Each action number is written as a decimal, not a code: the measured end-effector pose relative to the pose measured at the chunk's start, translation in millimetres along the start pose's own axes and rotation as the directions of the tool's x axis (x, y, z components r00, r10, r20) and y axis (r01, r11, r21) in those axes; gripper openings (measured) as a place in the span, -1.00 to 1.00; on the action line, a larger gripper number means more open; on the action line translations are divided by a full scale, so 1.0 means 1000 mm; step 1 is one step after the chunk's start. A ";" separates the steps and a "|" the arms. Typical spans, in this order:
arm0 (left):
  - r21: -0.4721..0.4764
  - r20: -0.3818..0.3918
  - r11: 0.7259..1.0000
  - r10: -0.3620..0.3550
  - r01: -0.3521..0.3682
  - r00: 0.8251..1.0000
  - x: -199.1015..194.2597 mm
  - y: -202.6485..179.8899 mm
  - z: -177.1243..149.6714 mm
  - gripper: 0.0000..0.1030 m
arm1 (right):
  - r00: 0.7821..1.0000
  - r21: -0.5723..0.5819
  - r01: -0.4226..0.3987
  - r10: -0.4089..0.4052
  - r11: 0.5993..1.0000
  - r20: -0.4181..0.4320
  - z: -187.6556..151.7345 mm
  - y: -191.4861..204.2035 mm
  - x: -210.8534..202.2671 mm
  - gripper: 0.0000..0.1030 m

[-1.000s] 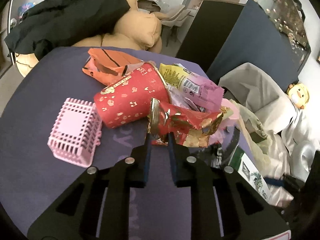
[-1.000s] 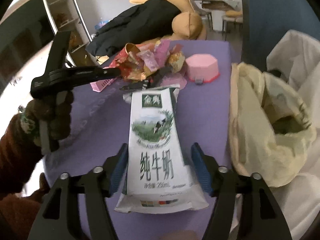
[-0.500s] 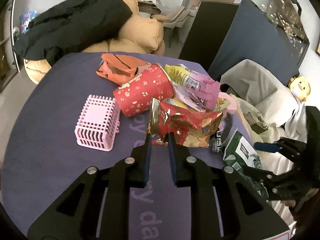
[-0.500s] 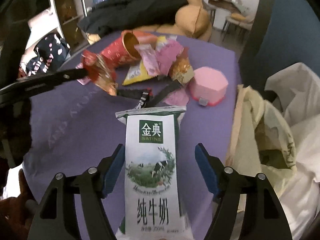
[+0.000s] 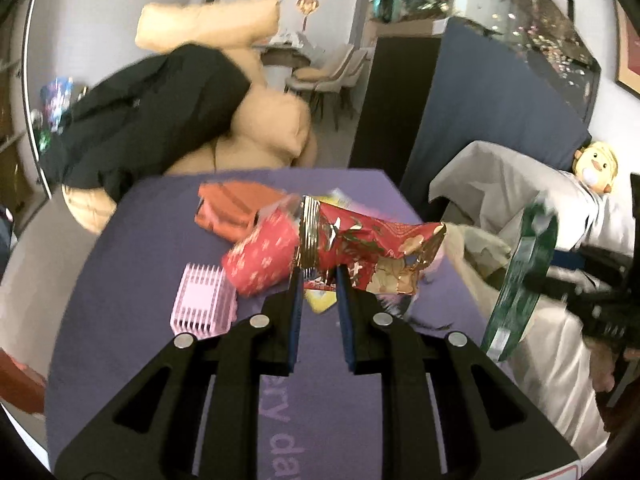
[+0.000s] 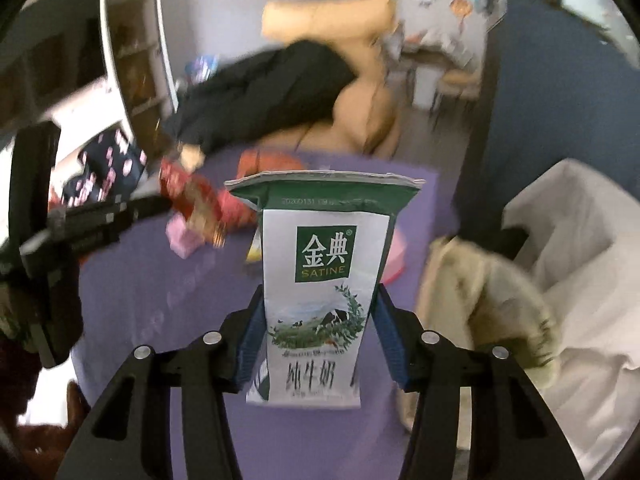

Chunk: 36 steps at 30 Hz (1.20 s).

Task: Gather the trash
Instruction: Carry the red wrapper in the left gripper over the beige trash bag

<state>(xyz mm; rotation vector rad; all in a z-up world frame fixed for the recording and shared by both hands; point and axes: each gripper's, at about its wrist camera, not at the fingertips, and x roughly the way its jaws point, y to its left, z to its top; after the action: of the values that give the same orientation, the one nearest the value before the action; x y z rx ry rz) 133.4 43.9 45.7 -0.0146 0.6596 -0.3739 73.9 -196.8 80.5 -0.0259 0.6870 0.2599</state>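
Milk carton | R tool closing on it | L tool pinches red wrapper

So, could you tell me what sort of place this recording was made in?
Probably a lived-in home: a huge tan plush bear under a black coat, pale dining chairs, and a glass fish tank.

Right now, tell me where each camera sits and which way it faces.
Left wrist: on the left gripper, looking down its fingers over the purple table; it grips a red wrapper.
Right wrist: on the right gripper, facing the same table; its fingers are closing on the milk carton; the left gripper shows at left.
Shared: table, wrapper, carton, black coat.
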 end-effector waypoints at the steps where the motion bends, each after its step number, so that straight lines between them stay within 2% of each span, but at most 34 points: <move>1: 0.013 0.010 1.000 0.001 -0.001 1.000 -0.003 -0.006 0.005 -0.69 | 0.999 0.012 0.014 -0.014 1.000 0.032 0.004 -0.005 -0.009 -0.05; 6: 0.077 0.050 0.997 -0.012 0.008 0.999 -0.011 -0.042 0.029 -0.69 | 0.986 0.062 0.061 -0.069 0.996 0.150 0.016 -0.037 -0.045 -0.06; 12: 0.134 0.036 0.989 -0.071 0.065 0.997 -0.001 -0.087 0.044 -0.69 | 0.966 0.098 0.139 -0.157 0.985 0.207 0.013 -0.071 -0.078 -0.06; 15: 0.162 0.016 0.980 -0.119 0.114 0.993 0.012 -0.115 0.051 -0.69 | 0.946 0.126 0.210 -0.234 0.970 0.226 0.008 -0.099 -0.095 -0.06; 19: 0.197 -0.045 0.960 -0.195 0.200 0.980 0.048 -0.159 0.056 -0.69 | 0.916 0.173 0.295 -0.329 0.940 0.229 -0.001 -0.136 -0.108 -0.06; 23: 0.211 -0.156 0.943 -0.229 0.258 0.961 0.102 -0.200 0.051 -0.69 | 0.893 0.238 0.349 -0.399 0.906 0.209 -0.014 -0.179 -0.112 -0.06; 25: 0.204 -0.213 0.934 -0.248 0.292 0.945 0.130 -0.216 0.044 -0.66 | 0.892 0.279 0.346 -0.406 0.896 0.199 -0.020 -0.195 -0.109 -0.06; 27: 0.194 -0.249 0.921 -0.285 0.336 0.926 0.153 -0.228 0.039 -0.51 | 0.892 0.303 0.337 -0.405 0.891 0.199 -0.026 -0.206 -0.102 -0.06; 29: 0.182 -0.274 0.920 -0.292 0.348 0.916 0.165 -0.233 0.037 -0.32 | 0.894 0.310 0.337 -0.405 0.889 0.192 -0.027 -0.210 -0.092 -0.06; 31: 0.160 -0.288 0.921 -0.300 0.354 0.910 0.171 -0.230 0.037 -0.25 | 0.898 0.306 0.332 -0.398 0.892 0.186 -0.029 -0.212 -0.083 -0.06; 33: 0.154 -0.278 0.927 -0.291 0.342 0.915 0.166 -0.225 0.036 -0.21 | 0.905 0.302 0.319 -0.383 0.898 0.185 -0.028 -0.210 -0.068 -0.06; 36: 0.146 -0.233 0.942 -0.263 0.301 0.936 0.151 -0.211 0.037 -0.21 | 0.917 0.305 0.290 -0.355 0.907 0.183 -0.028 -0.202 -0.051 -0.06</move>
<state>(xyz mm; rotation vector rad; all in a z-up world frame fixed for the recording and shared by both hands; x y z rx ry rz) 195.2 -208.6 12.4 0.1044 0.8340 -0.7204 67.9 -406.6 78.7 0.1518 0.4666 -0.1550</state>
